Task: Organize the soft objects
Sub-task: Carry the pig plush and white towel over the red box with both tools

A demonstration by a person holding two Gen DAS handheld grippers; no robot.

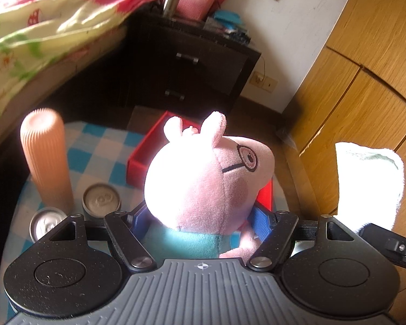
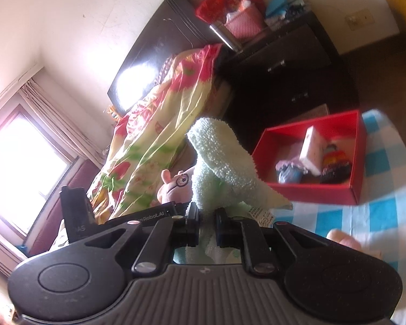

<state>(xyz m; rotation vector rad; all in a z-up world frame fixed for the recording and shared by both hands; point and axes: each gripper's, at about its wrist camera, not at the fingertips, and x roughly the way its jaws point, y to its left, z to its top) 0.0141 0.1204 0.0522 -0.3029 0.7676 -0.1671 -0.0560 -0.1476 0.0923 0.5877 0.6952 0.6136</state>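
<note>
Bedroom, checked tablecloth (image 1: 100, 146) bearing red box (image 2: 311, 189) | left gripper (image 1: 200, 218) clamping upright pig plush (image 1: 203, 178), snout pointing right | right gripper (image 2: 204, 226) pinching green towel (image 2: 219, 157), standing upward.

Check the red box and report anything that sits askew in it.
In the red box, a white carton leans tilted against the small plush toys instead of lying flat. Nothing there looks spilled or damaged.

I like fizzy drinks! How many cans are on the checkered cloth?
2. One can stands at the foot of the tall ribbed orange cylinder. The other can sits nearer, partly behind the left gripper. More could be hidden behind the gripper or the pig plush.
</note>
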